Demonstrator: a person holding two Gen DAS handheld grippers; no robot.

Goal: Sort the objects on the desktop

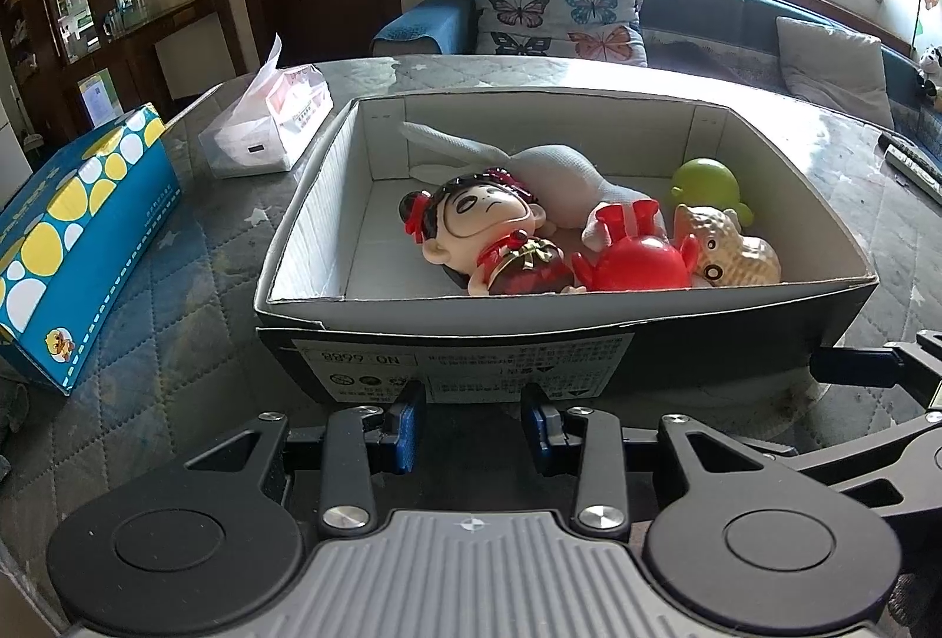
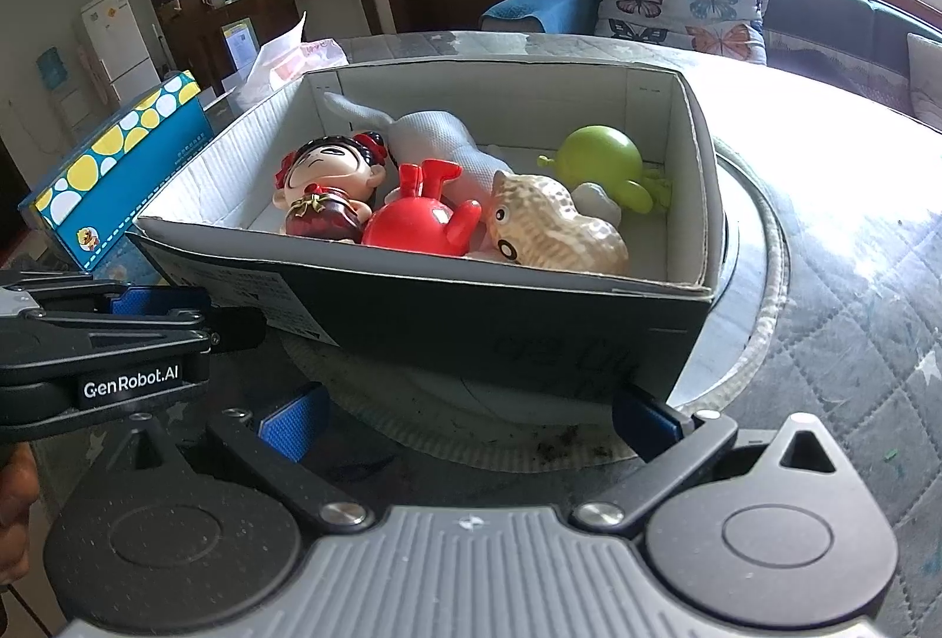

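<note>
A black cardboard box point(image 1: 471, 329) point(image 2: 518, 320) with a white inside stands on the table. In it lie a doll with a dark red dress point(image 1: 488, 241) point(image 2: 329, 185), a red toy point(image 1: 639, 258) point(image 2: 421, 217), a peanut figure point(image 1: 733, 246) point(image 2: 559, 223), a green toy point(image 1: 706, 185) point(image 2: 603, 161) and a grey plush point(image 1: 553, 173) point(image 2: 435, 138). My left gripper point(image 1: 474, 420) is open and empty just before the box's near wall. My right gripper point(image 2: 465, 423) is open wide and empty at the box's near corner. The left gripper also shows in the right wrist view point(image 2: 159, 308).
A blue spotted tissue box point(image 1: 76, 238) point(image 2: 118, 167) and a white tissue pack point(image 1: 265, 120) point(image 2: 294, 61) lie left of the box. A remote point(image 1: 912, 161) lies at the table's right. A sofa with butterfly cushions point(image 1: 559, 8) stands behind.
</note>
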